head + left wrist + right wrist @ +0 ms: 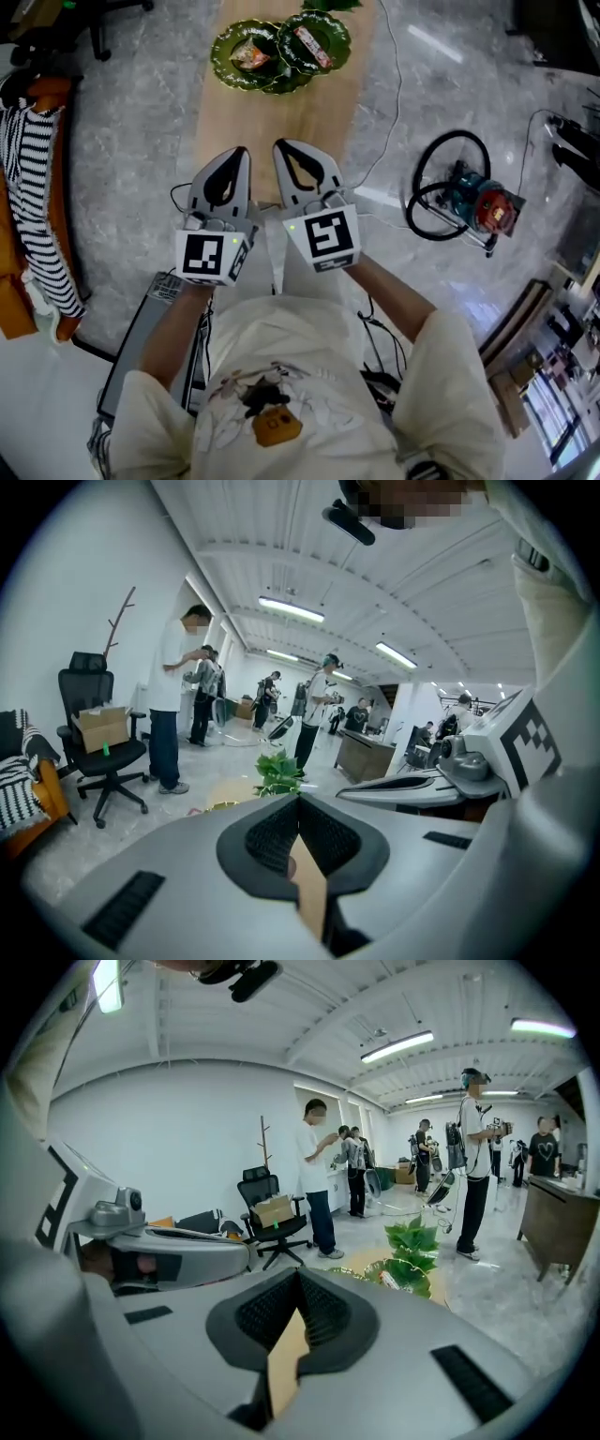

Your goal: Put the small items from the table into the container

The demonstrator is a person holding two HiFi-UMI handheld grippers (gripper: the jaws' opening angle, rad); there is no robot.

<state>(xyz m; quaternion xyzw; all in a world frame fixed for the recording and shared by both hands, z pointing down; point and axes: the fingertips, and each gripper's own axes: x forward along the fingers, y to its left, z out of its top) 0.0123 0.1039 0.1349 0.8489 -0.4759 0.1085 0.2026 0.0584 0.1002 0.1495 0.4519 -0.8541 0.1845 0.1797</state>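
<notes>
A green leaf-shaped dish (281, 52) stands at the far end of the narrow wooden table (225, 122). It holds two snack packets, one orange (248, 56) and one red and white (312, 47). The dish also shows low in the right gripper view (380, 1277). My left gripper (239, 155) and my right gripper (284, 147) hang side by side, raised over the near end of the table and well short of the dish. Both are shut and hold nothing. The pads meet in the left gripper view (298, 799) and in the right gripper view (298, 1274).
A potted plant (412, 1241) stands past the dish. On the floor to the right lie a cable hoop and a small machine (464, 192). A striped cloth on an orange seat (37, 187) is at the left. Several people and an office chair with a box (103, 738) stand beyond.
</notes>
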